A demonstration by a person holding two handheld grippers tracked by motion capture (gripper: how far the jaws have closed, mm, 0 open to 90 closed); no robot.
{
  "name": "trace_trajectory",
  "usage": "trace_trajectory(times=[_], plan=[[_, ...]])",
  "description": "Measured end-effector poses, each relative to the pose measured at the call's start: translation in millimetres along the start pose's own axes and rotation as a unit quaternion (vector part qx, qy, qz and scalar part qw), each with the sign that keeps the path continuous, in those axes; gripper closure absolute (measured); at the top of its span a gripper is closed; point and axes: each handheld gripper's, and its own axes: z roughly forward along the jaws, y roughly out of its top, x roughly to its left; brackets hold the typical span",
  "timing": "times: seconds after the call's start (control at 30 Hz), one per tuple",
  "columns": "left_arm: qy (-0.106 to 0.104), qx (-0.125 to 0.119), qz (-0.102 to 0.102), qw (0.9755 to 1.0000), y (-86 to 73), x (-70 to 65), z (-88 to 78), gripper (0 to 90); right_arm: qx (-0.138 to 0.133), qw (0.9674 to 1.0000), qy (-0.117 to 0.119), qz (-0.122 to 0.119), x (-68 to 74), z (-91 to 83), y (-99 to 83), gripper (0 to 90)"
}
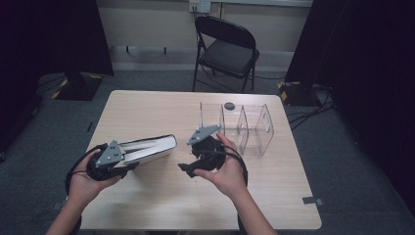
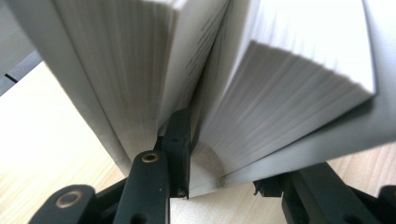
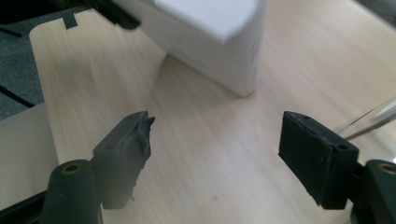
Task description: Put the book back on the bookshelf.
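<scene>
A thick white-paged book is tilted over the left part of the wooden table, its far end higher. My left gripper is shut on its near end. In the left gripper view, one jaw is wedged between the fanned pages and the other presses under the cover; the left gripper clamps that block of pages. My right gripper hovers open just right of the book's far corner. In the right gripper view, the right gripper has nothing between its jaws, only bare tabletop.
A clear acrylic divider box stands at the table's back right, just beyond the right hand; its edge shows beside the right jaw. A small dark round object lies behind it. A black folding chair stands past the table.
</scene>
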Motion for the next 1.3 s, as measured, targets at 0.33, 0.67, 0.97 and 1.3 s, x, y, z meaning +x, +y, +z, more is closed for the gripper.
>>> trace_trajectory(times=[0.33,0.67,0.97,1.3], plan=[[-0.002,0.017,-0.007,0.9998,5.6,2.0,-4.4,66.1,0.010,0.9995,0.022,0.023,0.5,46.0,-53.2,19.8],[-0.005,0.025,-0.011,0.9996,8.3,4.8,-5.9,66.8,0.030,0.9984,0.024,0.042,2.3,79.3,-91.5,19.8],[-0.006,0.024,-0.031,0.9992,9.2,5.8,-8.2,67.7,0.041,0.9980,0.029,0.039,3.8,92.7,-109.6,17.6],[-0.013,0.028,-0.028,0.9991,7.5,2.4,-16.8,69.9,0.012,0.9994,0.012,0.030,6.9,95.5,-116.1,15.5]])
